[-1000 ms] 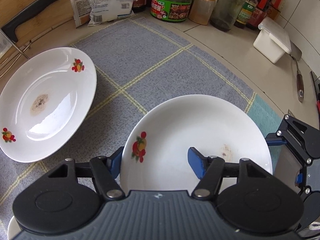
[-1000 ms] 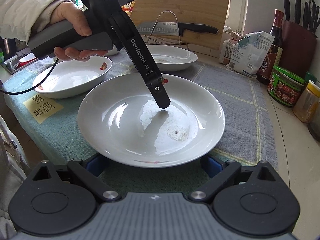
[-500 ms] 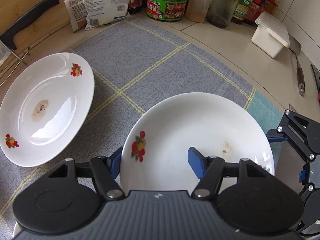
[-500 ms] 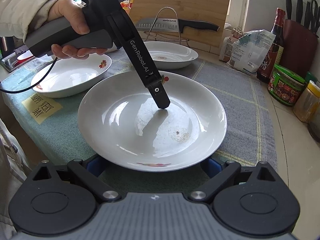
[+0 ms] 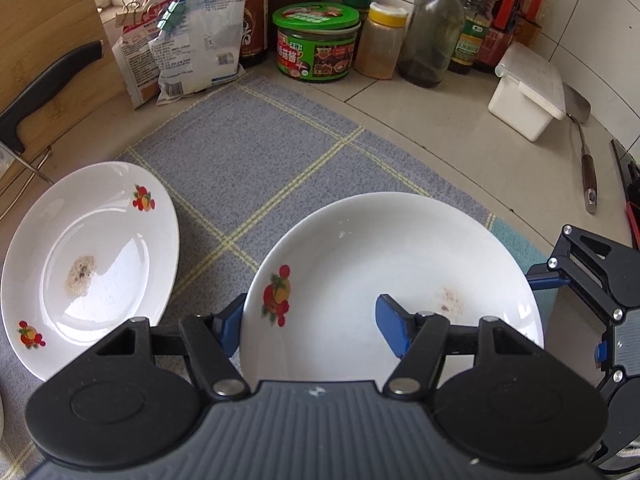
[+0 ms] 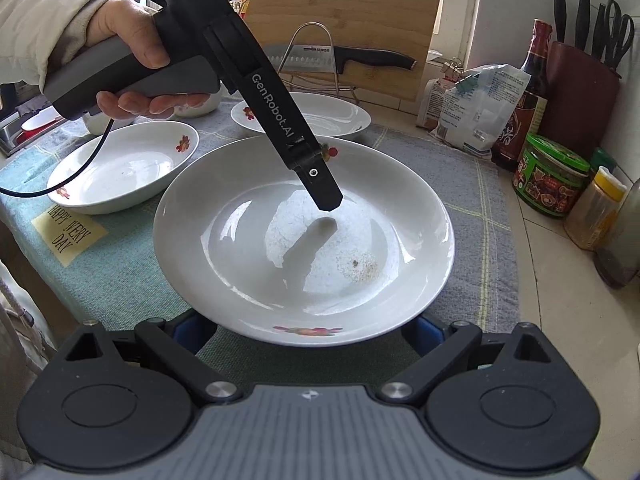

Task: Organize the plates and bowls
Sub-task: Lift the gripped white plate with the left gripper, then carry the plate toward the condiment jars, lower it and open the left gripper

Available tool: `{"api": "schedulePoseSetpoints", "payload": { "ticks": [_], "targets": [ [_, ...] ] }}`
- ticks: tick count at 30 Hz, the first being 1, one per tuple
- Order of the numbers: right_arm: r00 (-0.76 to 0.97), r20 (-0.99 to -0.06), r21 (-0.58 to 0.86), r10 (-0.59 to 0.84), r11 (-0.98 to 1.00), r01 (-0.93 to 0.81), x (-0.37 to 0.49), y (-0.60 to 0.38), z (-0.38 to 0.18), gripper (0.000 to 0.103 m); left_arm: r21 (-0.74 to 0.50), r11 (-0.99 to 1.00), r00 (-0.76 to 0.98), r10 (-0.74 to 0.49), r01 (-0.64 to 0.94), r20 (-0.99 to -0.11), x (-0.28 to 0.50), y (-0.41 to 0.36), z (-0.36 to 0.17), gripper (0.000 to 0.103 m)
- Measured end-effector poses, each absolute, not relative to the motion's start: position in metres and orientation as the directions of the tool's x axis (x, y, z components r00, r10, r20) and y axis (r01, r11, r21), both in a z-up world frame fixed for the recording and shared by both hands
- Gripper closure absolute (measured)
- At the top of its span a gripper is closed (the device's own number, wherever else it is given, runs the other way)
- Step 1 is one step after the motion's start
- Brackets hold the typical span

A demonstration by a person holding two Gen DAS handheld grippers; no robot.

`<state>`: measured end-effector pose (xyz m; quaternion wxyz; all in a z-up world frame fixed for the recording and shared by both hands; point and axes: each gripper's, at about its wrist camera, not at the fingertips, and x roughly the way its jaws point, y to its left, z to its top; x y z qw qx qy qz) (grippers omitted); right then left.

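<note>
Black grippers, blue fingers (image 5: 394,330), cream sleeve (image 6: 44,12).

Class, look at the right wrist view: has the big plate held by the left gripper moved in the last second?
Yes. The plate in the left gripper has edged right, toward the green jar.

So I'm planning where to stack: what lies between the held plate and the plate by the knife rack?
Only bare grey mat lies between the held plate and the other plate, seen from the left wrist.
</note>
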<state>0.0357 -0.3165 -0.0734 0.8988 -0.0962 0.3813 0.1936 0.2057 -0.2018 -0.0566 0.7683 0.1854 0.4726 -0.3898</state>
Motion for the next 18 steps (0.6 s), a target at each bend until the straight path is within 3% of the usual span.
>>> {"api": "schedulePoseSetpoints", "payload": {
  "ticks": [18],
  "targets": [
    [0.663, -0.723, -0.056, 0.194, 0.94, -0.335, 0.071, -0.351, -0.075, 0.004, -0.065, 0.545, 0.24, -0.47, 0.836, -0.849, 0.246, -0.257, -0.054, 0.037]
  ]
}}
